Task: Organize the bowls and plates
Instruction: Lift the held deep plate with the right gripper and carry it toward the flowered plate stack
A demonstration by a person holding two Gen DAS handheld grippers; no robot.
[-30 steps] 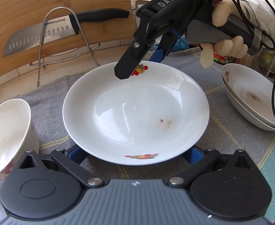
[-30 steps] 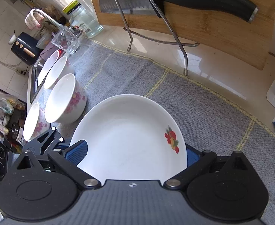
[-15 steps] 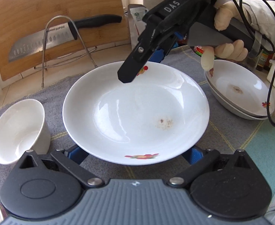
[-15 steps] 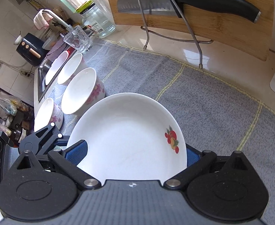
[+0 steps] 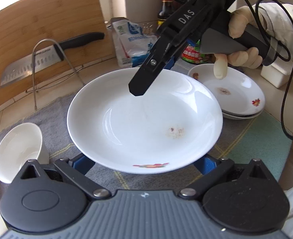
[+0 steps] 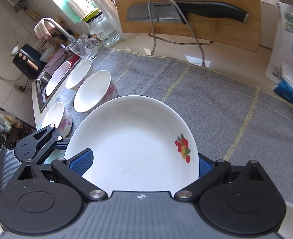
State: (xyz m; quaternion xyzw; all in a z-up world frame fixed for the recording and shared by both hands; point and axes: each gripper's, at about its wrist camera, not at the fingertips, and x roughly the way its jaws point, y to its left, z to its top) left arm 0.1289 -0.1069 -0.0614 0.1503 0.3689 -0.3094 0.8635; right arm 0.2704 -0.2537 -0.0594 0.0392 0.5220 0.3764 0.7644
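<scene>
With both grippers, left (image 5: 144, 164) and right (image 6: 142, 165), clamping the white fruit-print ceramic plate (image 5: 144, 119), keep it level onto the stacked white plates (image 5: 240, 97).

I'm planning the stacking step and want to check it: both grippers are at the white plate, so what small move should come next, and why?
Probably carry the plate a little further right and lower it onto the stacked plates. The left gripper and right gripper hold it by opposite rims above the grey mat, level, and the matching stack sits just beside its right edge.
</scene>
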